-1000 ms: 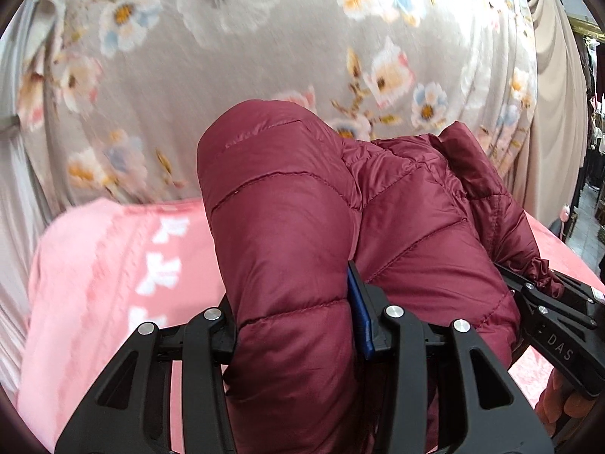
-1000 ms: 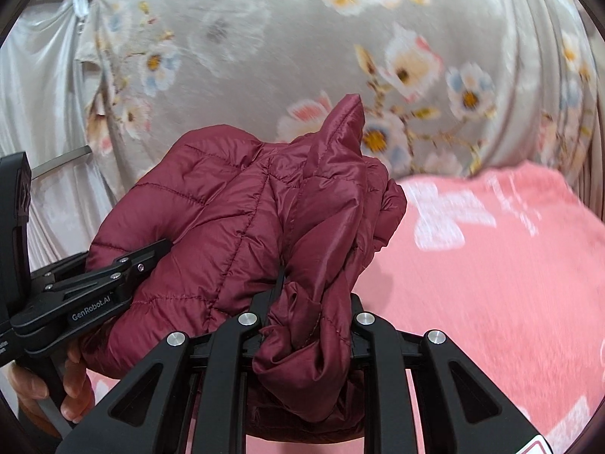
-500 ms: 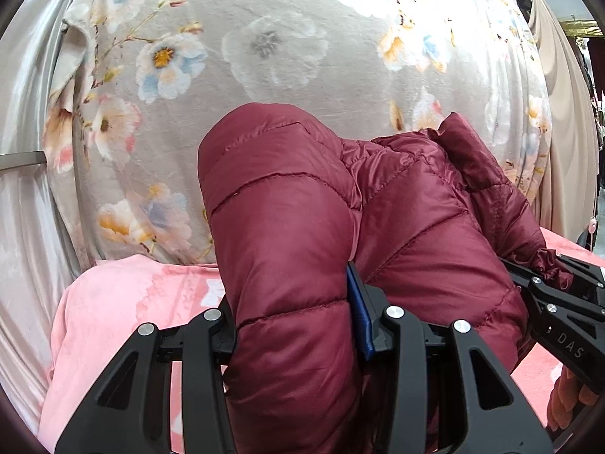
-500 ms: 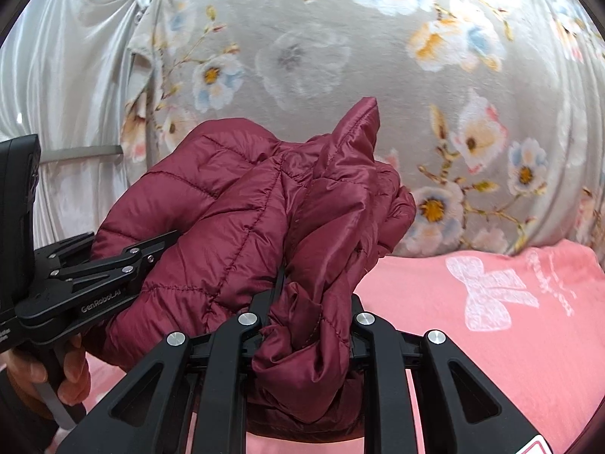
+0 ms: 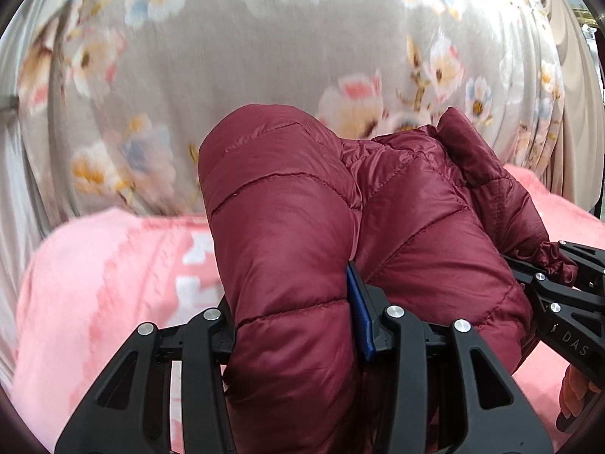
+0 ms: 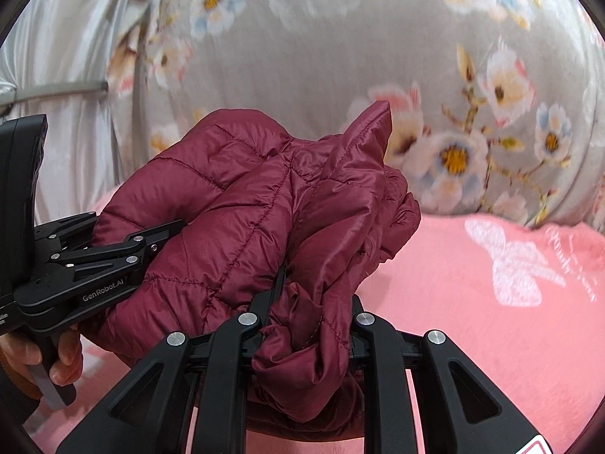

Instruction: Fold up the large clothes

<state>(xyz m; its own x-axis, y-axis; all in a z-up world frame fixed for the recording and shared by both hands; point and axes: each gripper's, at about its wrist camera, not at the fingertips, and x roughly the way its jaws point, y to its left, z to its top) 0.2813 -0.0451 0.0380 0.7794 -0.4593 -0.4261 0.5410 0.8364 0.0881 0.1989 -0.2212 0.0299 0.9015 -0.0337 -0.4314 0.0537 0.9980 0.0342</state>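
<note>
One quilted maroon jacket [image 5: 302, 249], glossy and puffy, hangs bunched above a fuzzy pink blanket [image 6: 472, 302]. The left gripper [image 5: 295, 325] clamps a thick padded fold; the right gripper [image 6: 306, 325] pinches crumpled fabric. Both angle slightly downward. A floral curtain [image 5: 264, 56] hangs behind.

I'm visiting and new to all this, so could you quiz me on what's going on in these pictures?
1. True or false: both tools grip one garment.
2. What colour is the bed cover under it? A blue, B pink, C green.
3. What hangs behind the bed?

Key:
1. True: the left gripper and right gripper have their jaws closed on the maroon puffer jacket.
2. B: pink blanket.
3. A floral curtain.
</note>
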